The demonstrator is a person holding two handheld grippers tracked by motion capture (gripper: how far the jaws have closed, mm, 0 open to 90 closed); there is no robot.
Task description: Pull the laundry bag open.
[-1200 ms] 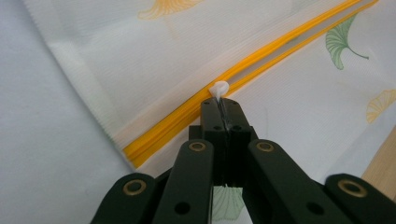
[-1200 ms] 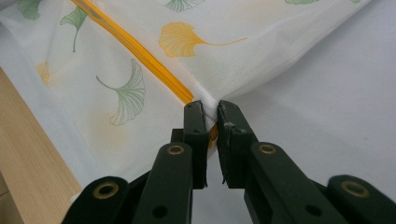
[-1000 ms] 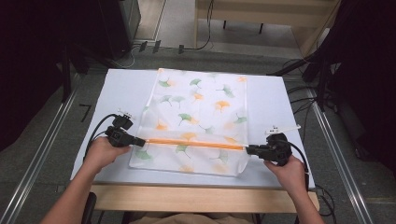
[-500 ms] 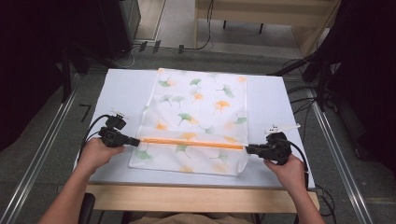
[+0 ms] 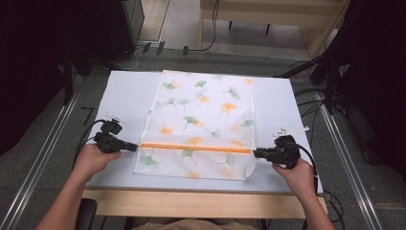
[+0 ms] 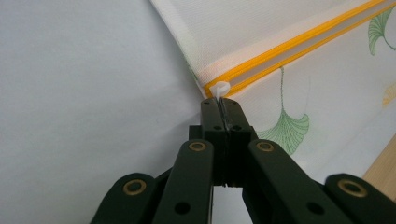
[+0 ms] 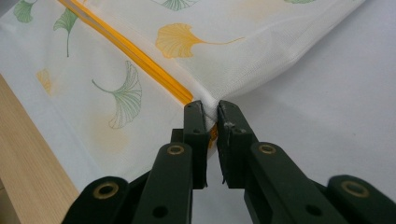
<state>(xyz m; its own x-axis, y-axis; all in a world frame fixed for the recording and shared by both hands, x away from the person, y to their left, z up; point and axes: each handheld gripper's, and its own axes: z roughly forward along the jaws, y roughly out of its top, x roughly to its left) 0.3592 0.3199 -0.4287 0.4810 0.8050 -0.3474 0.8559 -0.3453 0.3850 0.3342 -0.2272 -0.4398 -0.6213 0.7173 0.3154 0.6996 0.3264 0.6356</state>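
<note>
A white mesh bag printed with green and orange ginkgo leaves (image 5: 201,124) is lying flat on the pale grey table (image 5: 124,96). The left gripper (image 6: 219,103) is pinching the small white zipper pull (image 6: 219,88) at one end of the bag's orange zipper (image 5: 194,147), its 2 jaws pressed together. The right gripper (image 7: 211,112) is clamping the bag's fabric edge at the zipper's other end

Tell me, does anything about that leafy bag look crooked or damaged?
Nothing stands out. The mesh bag lies flat on the table, its orange zipper straight. The left gripper pinches the white zipper pull; the right gripper clamps the bag's other edge.
</note>
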